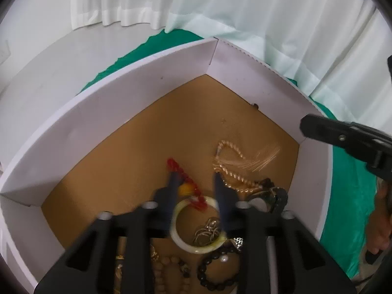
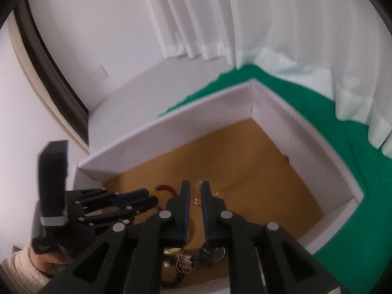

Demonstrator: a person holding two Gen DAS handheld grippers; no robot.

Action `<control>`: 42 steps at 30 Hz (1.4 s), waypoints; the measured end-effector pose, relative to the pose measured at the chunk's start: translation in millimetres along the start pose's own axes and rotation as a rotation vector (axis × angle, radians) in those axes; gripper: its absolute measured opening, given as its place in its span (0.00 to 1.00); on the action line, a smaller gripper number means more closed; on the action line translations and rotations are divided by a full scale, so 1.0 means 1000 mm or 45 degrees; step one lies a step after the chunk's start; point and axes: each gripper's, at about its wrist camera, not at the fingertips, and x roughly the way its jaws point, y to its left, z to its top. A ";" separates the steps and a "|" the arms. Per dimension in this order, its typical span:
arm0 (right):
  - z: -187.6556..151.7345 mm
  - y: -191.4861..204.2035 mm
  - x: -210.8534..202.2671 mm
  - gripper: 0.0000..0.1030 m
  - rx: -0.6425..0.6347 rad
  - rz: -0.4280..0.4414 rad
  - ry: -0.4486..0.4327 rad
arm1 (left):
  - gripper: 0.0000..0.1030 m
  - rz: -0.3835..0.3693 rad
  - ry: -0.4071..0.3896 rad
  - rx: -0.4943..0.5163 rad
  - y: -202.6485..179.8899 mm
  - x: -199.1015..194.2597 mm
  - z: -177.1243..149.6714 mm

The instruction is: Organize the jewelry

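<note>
Two tools over one white-walled box (image 1: 73,132) with a brown cardboard floor. Left tool (image 1: 194,183): fingers spread apart, holding nothing, tips low over a red bead strand (image 1: 186,181) with an amber bead, above a pale jade bangle (image 1: 196,225). Right tool (image 2: 195,191): fingers close together with a narrow gap, nothing seen between them, poised above the box floor; in the left view it sits past the box's right wall. Jewelry heaped toward the box's near edge: twisted gold cord with tassel (image 1: 235,161), gold rings (image 1: 208,230) inside the bangle, black bead bracelet (image 1: 215,267), tan wooden beads (image 1: 169,267), dark watch (image 1: 269,198) by the right wall. Far corner of the box bare. Green cloth (image 2: 306,112) covers the surface beneath; white curtains (image 1: 220,5) behind.
</note>
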 end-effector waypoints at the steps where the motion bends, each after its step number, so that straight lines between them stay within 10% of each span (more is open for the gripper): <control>1: 0.000 -0.001 -0.001 0.12 0.004 -0.012 0.004 | 0.55 0.015 -0.013 -0.001 0.000 -0.005 -0.001; 4: -0.006 -0.001 -0.009 0.61 0.017 -0.045 -0.002 | 0.76 0.105 -0.093 0.021 0.000 -0.024 -0.006; 7: -0.014 0.002 -0.015 0.65 -0.001 -0.075 -0.017 | 0.97 0.266 -0.167 0.046 -0.005 -0.045 -0.012; 11: -0.021 0.008 -0.017 0.78 -0.015 -0.123 -0.016 | 0.99 0.464 -0.239 0.042 -0.013 -0.062 -0.019; 16: -0.031 0.017 -0.026 0.78 -0.048 -0.216 -0.028 | 0.99 0.613 -0.161 -0.031 -0.011 -0.064 -0.031; 23: -0.042 0.025 -0.029 0.81 -0.086 -0.326 0.005 | 0.99 0.392 -0.052 -0.274 0.012 -0.074 -0.036; 42: -0.048 0.040 -0.024 0.81 -0.158 -0.381 0.022 | 0.99 0.438 -0.088 -0.313 0.012 -0.085 -0.037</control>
